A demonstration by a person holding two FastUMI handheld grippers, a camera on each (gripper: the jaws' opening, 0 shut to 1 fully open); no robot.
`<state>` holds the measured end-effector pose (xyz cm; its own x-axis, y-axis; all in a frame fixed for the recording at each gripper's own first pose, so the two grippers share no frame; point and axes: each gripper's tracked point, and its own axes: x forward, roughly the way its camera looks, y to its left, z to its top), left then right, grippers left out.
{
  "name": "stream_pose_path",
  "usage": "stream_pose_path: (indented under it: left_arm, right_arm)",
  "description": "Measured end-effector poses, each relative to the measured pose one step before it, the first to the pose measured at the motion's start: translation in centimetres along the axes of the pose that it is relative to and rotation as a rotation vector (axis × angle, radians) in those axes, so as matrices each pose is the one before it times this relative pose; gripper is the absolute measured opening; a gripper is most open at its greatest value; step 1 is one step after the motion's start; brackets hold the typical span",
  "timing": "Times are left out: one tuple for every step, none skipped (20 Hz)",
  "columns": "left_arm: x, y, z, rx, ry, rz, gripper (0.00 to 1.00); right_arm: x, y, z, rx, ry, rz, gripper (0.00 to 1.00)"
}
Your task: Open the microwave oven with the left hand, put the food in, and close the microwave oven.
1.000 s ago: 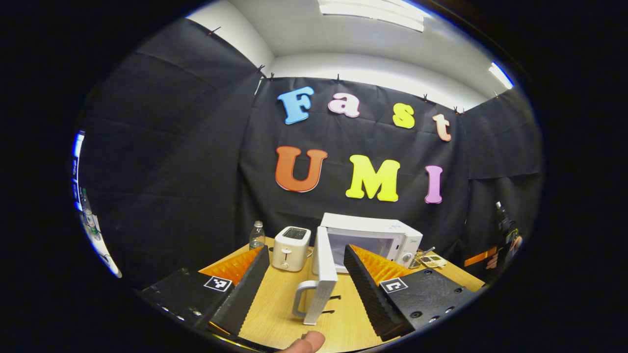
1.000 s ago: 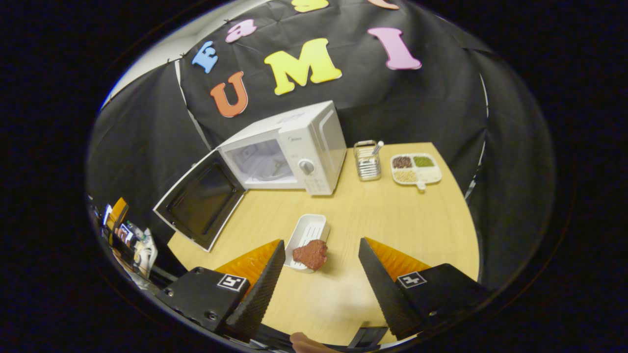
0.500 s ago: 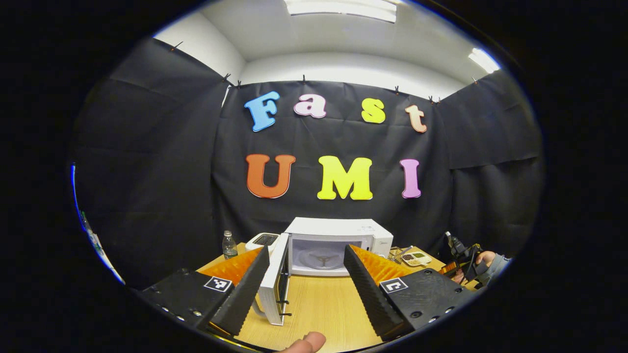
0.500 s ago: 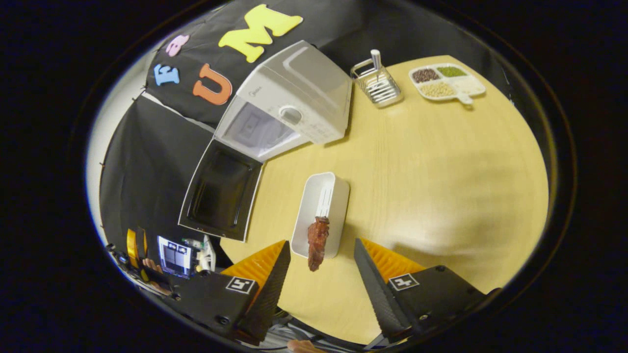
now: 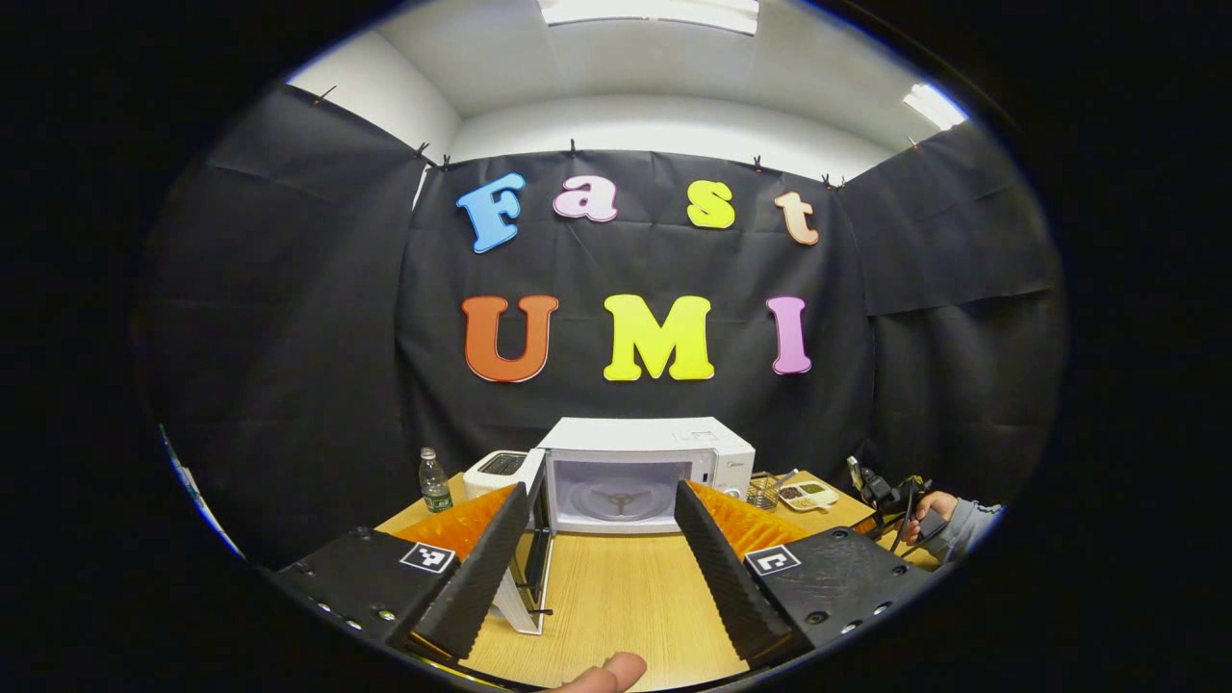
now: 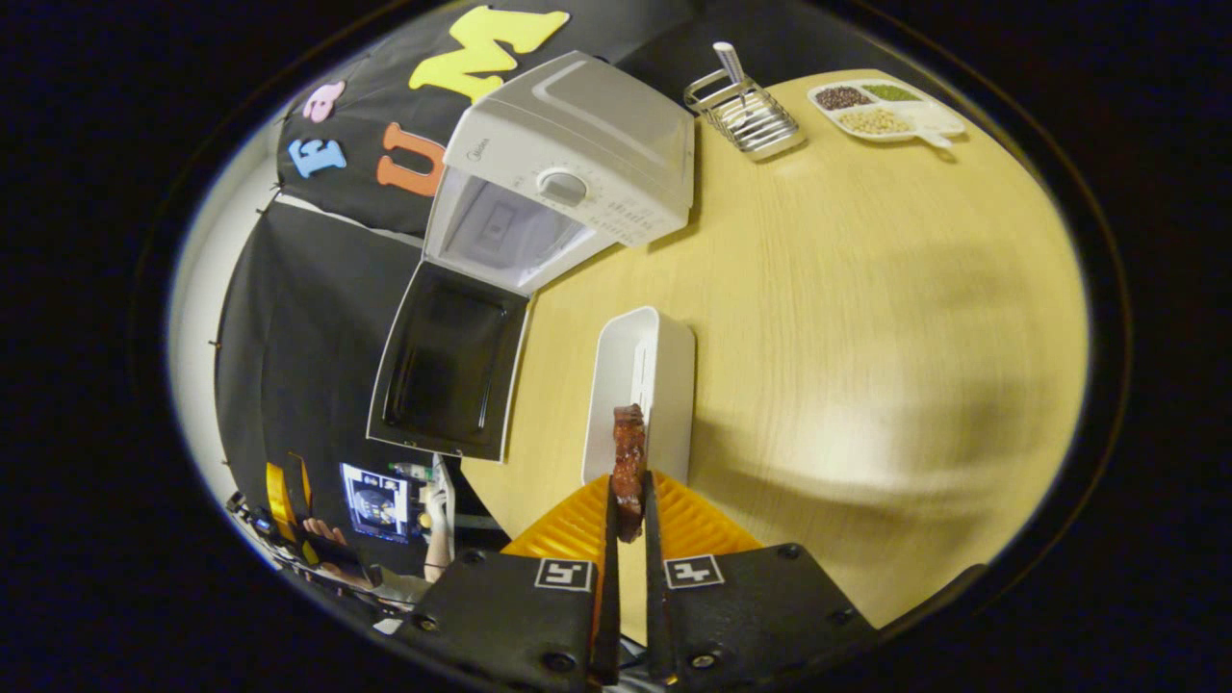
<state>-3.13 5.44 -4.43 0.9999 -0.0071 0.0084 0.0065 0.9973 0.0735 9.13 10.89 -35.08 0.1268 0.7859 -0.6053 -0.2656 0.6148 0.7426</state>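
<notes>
The microwave (image 5: 643, 472) stands open, its door (image 6: 448, 361) at nine o'clock. The right gripper view adds the white tray (image 6: 640, 390). The right gripper (image 6: 628, 505), spread a second ago, now clamps the meat (image 6: 628, 462) at the tray's six-o'clock end; the left gripper (image 5: 602, 515) gapes empty.

Walls: black cloth (image 5: 289, 318), hung on three sides
Ceiling: white (image 5: 616, 67), two bright light panels (image 5: 650, 10)
Tabletop: pale wood (image 6: 866, 289), round-edged in the right gripper view
</notes>
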Motion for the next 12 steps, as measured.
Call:
stream_pose_path:
  left_arm:
    - [-0.257,-0.015,-0.034,0.00443,-0.00197,-0.00523,0.93]
    - [-0.259,0.038,-0.045,0.00517,-0.00324,-0.00496,0.93]
    - [-0.307,0.004,-0.038,0.00512,-0.00389,-0.00486,0.81]
    - [-0.173,-0.135,-0.131,0.00506,-0.00368,-0.00731,0.81]
    - [-0.340,-0.245,-0.045,0.00489,-0.00302,-0.01054,0.81]
    - [-0.436,-0.143,-0.028,0.00546,-0.00322,-0.00850,0.93]
    - [-0.310,-0.052,-0.103,0.00700,-0.00261,-0.00529,0.93]
    - [-0.349,-0.082,-0.030,0.00682,-0.00396,-0.00091,0.81]
    - [-0.408,-0.126,0.054,0.00493,-0.00728,-0.00269,0.80]
    - [-0.201,-0.308,-0.060,0.00464,-0.00793,-0.01042,0.81]
    - [-0.192,-0.191,-0.229,-0.00058,-0.00214,-0.01011,0.93]
    - [-0.184,-0.077,-0.127,-0.00548,-0.00261,-0.00927,0.93]
  right_arm:
    - [-0.382,0.470,-0.024,-0.02650,-0.01326,-0.01368,0.13]
    - [-0.579,0.712,-0.228,-0.02575,-0.01502,-0.01686,0.05]
    - [-0.612,0.554,-0.238,-0.03171,-0.01503,-0.02114,0.13]
    - [-0.487,0.655,-0.064,-0.03764,-0.01634,-0.02278,0.13]
    - [-0.574,0.638,-0.148,-0.04079,-0.01812,-0.02877,0.13]
    - [-0.437,0.744,0.213,-0.04405,-0.02230,-0.03008,0.12]
    - [-0.412,0.730,-0.022,-0.04912,-0.02258,-0.03440,0.04]
    - [-0.233,0.680,0.242,-0.05461,-0.02260,-0.03877,0.04]
    - [-0.173,0.866,0.257,-0.04471,-0.02296,-0.03553,0.04]
    - [-0.064,1.044,0.498,-0.04561,-0.02249,-0.02524,0.04]
    - [-0.020,1.256,0.411,-0.03910,-0.02264,-0.01722,0.04]
    - [0.105,1.100,0.644,-0.03390,-0.02318,-0.01315,0.04]
